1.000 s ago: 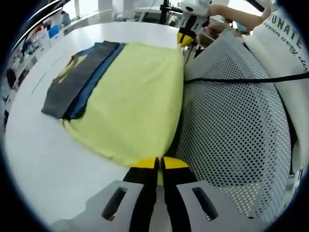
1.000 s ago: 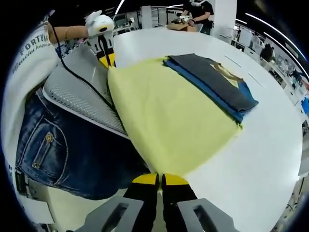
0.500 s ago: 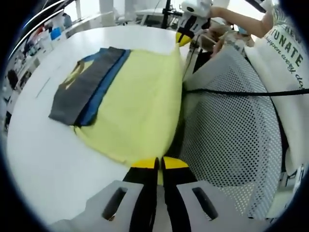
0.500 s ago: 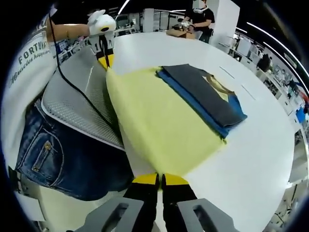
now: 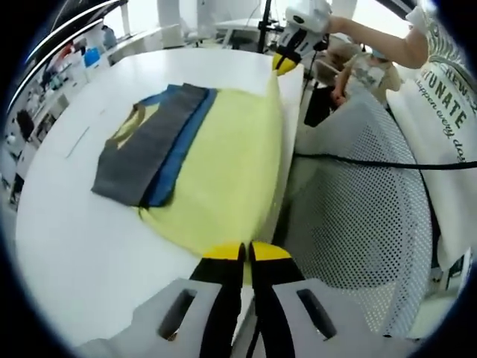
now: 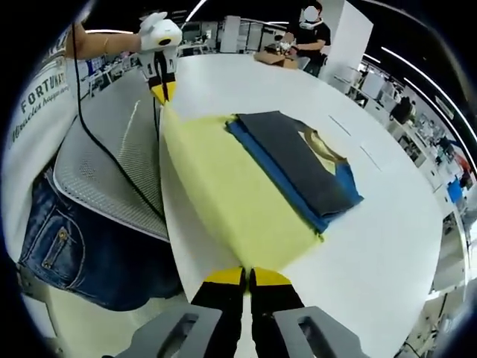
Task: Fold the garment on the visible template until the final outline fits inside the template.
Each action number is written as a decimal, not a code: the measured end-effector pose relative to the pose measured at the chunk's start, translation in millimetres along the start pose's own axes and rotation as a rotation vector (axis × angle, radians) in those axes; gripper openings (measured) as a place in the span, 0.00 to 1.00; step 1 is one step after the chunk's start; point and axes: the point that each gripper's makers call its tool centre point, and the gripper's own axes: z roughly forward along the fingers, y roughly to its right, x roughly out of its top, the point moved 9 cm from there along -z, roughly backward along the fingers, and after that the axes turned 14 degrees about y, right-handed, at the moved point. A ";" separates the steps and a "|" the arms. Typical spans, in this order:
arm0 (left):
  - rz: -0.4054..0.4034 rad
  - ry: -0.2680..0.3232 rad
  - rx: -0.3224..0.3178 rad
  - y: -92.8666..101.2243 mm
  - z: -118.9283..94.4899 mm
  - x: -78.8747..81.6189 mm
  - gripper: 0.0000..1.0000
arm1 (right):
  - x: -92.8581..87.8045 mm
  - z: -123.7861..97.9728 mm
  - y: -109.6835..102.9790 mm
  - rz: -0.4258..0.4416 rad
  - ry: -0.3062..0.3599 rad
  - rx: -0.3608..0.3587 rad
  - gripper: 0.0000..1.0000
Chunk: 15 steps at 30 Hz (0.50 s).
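A garment lies on the white round table point(image 5: 71, 246) point(image 6: 387, 246). Its lower part is yellow point(image 5: 220, 160) point(image 6: 235, 190), then comes a blue band, then a grey top part point(image 5: 141, 149) point(image 6: 298, 160) with a yellow collar. My left gripper point(image 5: 244, 255) is shut on one corner of the yellow hem, held off the table at the near edge. My right gripper point(image 6: 246, 277) is shut on the other hem corner. The hem runs taut between them. In each view the other gripper shows at the far end of the hem: right gripper point(image 5: 284, 61), left gripper point(image 6: 162, 88).
Faint thin lines point(image 6: 339, 125) mark the table beyond the garment. A person stands against the near edge in a lettered white shirt point(image 5: 447, 97), jeans point(image 6: 63, 239) and grey mesh cloth point(image 5: 358, 231), crossed by a black cable point(image 5: 373, 160). Another person point(image 6: 309, 30) works behind.
Both grippers have lifted the yellow hem and carried it off the person's lap toward the table. A strip of bare table edge now shows beside the cloth.
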 end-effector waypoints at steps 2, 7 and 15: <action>0.009 0.002 0.009 -4.7 -1.2 3.4 0.00 | 1.5 0.5 4.0 -0.005 0.004 -0.006 0.00; 0.030 0.014 0.039 -18.1 -3.1 14.1 0.00 | 7.2 1.6 13.5 -0.022 0.004 -0.024 0.00; 0.069 0.023 0.069 -35.5 -6.2 27.7 0.00 | 14.5 2.7 27.8 -0.045 0.010 -0.050 0.00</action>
